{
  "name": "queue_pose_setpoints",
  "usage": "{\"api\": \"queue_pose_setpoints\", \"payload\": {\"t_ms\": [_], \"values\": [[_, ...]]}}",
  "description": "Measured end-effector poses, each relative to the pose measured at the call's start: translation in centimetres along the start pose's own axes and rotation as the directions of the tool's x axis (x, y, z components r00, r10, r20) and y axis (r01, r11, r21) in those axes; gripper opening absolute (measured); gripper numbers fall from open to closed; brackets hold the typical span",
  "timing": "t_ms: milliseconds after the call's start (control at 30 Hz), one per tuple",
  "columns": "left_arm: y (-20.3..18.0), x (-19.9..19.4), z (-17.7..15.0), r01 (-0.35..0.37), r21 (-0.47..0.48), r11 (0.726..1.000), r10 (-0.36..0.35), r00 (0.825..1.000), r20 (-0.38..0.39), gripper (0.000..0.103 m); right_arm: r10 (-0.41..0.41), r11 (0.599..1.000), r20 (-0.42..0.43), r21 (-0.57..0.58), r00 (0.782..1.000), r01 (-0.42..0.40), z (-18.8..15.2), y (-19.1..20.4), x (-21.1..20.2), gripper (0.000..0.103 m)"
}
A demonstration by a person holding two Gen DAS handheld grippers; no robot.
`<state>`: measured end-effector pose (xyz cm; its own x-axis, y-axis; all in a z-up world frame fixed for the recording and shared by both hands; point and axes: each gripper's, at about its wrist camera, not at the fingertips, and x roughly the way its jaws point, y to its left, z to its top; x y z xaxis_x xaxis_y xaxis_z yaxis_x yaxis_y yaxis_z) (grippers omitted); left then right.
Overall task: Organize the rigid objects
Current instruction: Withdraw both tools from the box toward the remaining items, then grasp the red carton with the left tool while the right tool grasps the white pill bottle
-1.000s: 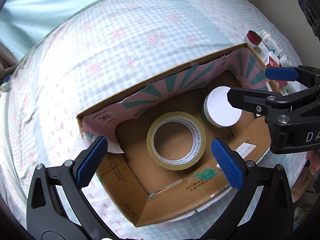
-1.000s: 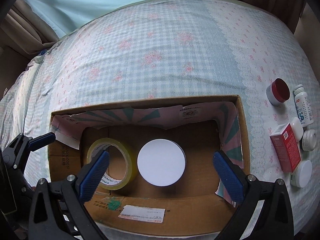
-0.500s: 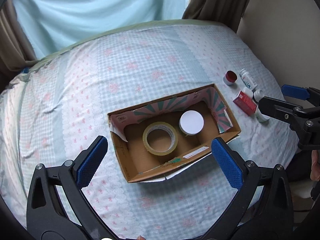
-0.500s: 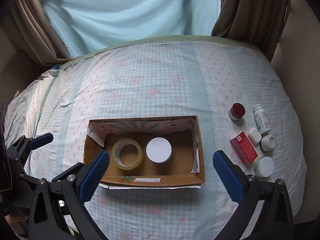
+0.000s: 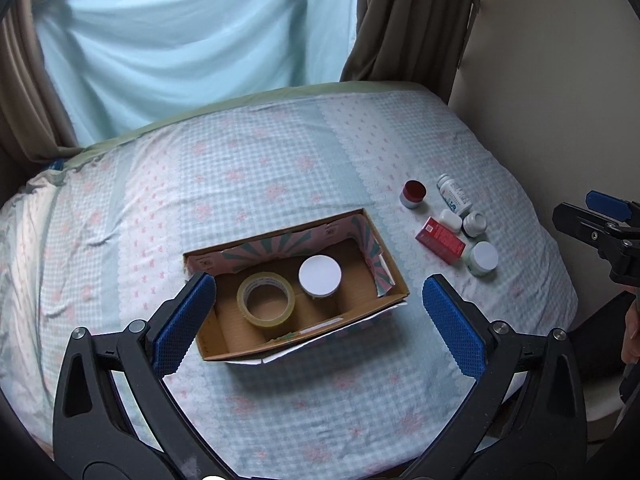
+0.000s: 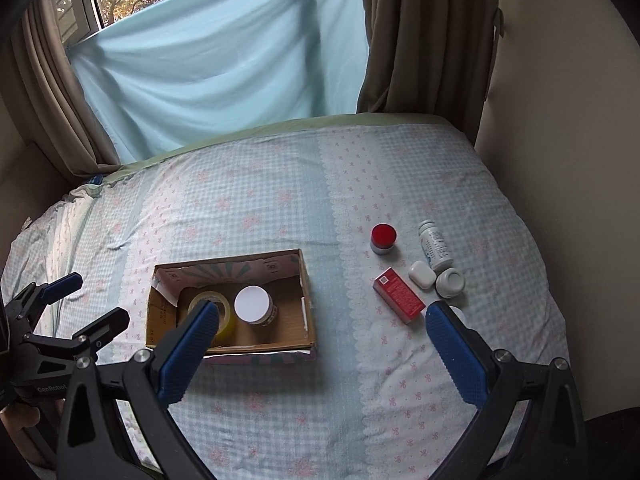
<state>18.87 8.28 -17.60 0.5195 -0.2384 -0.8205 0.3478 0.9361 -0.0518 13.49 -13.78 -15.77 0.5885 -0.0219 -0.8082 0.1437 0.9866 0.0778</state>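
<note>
An open cardboard box (image 5: 394, 280) (image 6: 306, 292) lies on the bed. Inside it are a roll of yellowish tape (image 5: 265, 305) (image 6: 224, 304) and a white-lidded jar (image 5: 320, 276) (image 6: 253, 305). Right of the box lie a red carton (image 5: 440, 240) (image 6: 398, 295), a red-lidded jar (image 5: 413, 194) (image 6: 383, 239), a white bottle (image 5: 454, 199) (image 6: 435, 251), a small white case (image 6: 422, 274) and two white jars (image 5: 483, 258) (image 6: 450, 282). My left gripper (image 5: 319, 322) and my right gripper (image 6: 322, 352) are open, empty and high above the bed.
The checked bedsheet (image 6: 248, 208) covers the bed. A light blue curtain (image 6: 224, 64) and brown drapes (image 6: 420, 40) hang behind it. A beige wall (image 6: 560, 120) stands at the right. My right gripper shows at the right edge of the left wrist view (image 5: 600, 220).
Both grippers have risen and drawn back from the box, which now looks small. The tape and white-lidded jar stay in the box. Both grippers stay open.
</note>
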Motion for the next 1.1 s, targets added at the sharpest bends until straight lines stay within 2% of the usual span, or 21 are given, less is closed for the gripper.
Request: {"api": "queue_pose_setpoints", "payload": {"t_ms": [133,233,433,533,667,967,1100], "values": [[-4.3,-0.1,0.3,-0.032,-0.060,0.998,0.033,0.999,0.015,0.103,0.007,1.000,0.019,-0.012,1.000,-0.006,0.0,-5.2,-0.6,0.103],[-7.6,0.4,0.5,-0.058,-0.137,0.989,0.059,0.998,0.004,0.103,-0.003,0.998,0.029,-0.066,1.000,0.005,0.2,-9.1,-0.6,0.103],[-13.9,2.2,0.9,-0.089,-0.255,0.963,0.085,0.996,-0.026,0.103,0.036,0.991,0.037,-0.131,0.999,-0.031,1.3,-16.1,0.0,0.103],[-16.4,2.8,1.4,-0.100,-0.273,0.957,0.095,0.995,-0.029,0.103,0.062,0.991,0.036,-0.125,0.997,-0.057,2.1,-18.9,0.2,0.103],[-19.0,4.6,2.1,-0.128,-0.271,0.954,0.118,0.992,-0.053,0.103,0.071,0.991,0.028,-0.118,0.997,-0.067,3.2,-21.6,1.6,0.103],[-22.6,11.8,3.6,-0.127,-0.330,0.935,0.089,0.988,-0.126,0.103,0.100,0.995,-0.030,-0.020,0.994,-0.101,5.6,-25.7,6.8,0.103],[-24.1,15.8,3.9,-0.133,-0.348,0.928,0.078,0.983,-0.167,0.103,0.105,0.994,-0.070,-0.031,0.992,-0.108,7.0,-26.3,10.4,0.103]]}}
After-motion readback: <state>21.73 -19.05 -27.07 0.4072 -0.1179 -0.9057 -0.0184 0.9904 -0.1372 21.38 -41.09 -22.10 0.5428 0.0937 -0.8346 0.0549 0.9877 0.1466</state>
